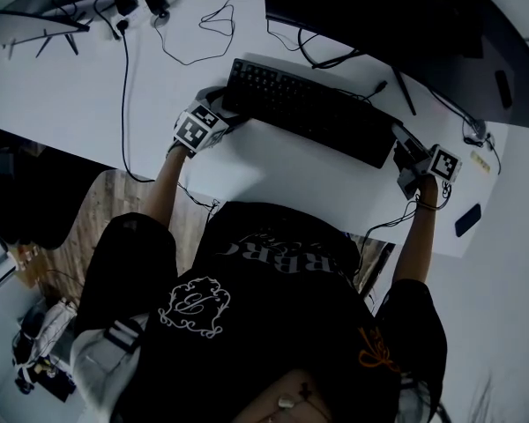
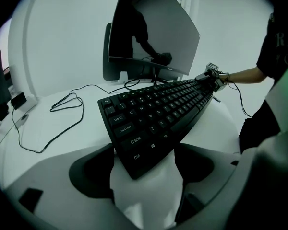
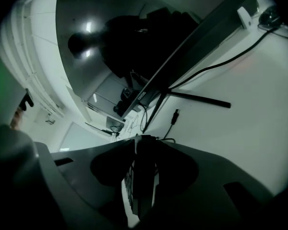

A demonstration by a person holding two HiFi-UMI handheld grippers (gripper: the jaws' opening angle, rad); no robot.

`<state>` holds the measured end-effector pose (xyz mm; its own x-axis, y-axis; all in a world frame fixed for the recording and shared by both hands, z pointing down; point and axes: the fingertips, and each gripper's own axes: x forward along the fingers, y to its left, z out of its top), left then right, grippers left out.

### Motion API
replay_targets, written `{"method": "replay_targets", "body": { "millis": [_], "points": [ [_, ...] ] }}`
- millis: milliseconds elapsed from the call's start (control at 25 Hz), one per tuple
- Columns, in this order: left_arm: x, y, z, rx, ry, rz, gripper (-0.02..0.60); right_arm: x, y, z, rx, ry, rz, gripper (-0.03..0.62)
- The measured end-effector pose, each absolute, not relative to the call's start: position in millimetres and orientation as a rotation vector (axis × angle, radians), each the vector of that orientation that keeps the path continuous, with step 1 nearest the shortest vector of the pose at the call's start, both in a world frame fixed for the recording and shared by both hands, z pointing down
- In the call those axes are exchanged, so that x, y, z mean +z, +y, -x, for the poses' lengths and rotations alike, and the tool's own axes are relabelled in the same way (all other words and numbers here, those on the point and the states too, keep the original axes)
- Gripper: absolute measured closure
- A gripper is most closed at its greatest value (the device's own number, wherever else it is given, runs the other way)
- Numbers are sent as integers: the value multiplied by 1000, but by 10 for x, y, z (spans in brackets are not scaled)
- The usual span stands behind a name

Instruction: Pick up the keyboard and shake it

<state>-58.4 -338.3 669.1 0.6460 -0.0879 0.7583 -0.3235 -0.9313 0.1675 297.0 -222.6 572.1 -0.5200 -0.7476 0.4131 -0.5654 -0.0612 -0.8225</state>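
A black keyboard point(image 1: 309, 113) lies slantwise on the white desk point(image 1: 62, 104) in front of the monitor. My left gripper point(image 1: 222, 108) is at its left end. In the left gripper view the keyboard's near corner point(image 2: 153, 119) sits between the jaws of the left gripper point(image 2: 144, 152), and both jaws touch its edges. My right gripper point(image 1: 404, 152) is at the keyboard's right end. In the right gripper view the keyboard point(image 3: 143, 181) shows edge-on, with the right gripper point(image 3: 143, 152) clamped on it from both sides.
A dark monitor point(image 1: 379, 7) on a thin-legged stand rises just behind the keyboard. Loose black cables point(image 1: 198, 25) trail over the far left of the desk. A small dark device point(image 1: 467, 220) lies near the desk's right front edge. The person's torso is close to the front edge.
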Motion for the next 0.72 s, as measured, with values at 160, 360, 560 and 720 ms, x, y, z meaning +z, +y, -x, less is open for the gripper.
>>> {"method": "replay_targets", "body": {
  "millis": [160, 360, 560, 720],
  "points": [
    [6662, -3377, 598, 1158, -316, -2594, 193, 5496, -2151, -2851, -1639, 2072, 1219, 461],
    [6663, -3377, 647, 1173, -311, -2623, 192, 5354, -2090, -2583, -1651, 2224, 1041, 474],
    [6624, -3388, 628, 1100, -337, -2602, 193, 5091, -2277, -2696, -1476, 2129, 1103, 484],
    [6646, -3423, 624, 1057, -325, -2593, 192, 4982, -2321, -2651, -1457, 2183, 1090, 485]
  ]
}}
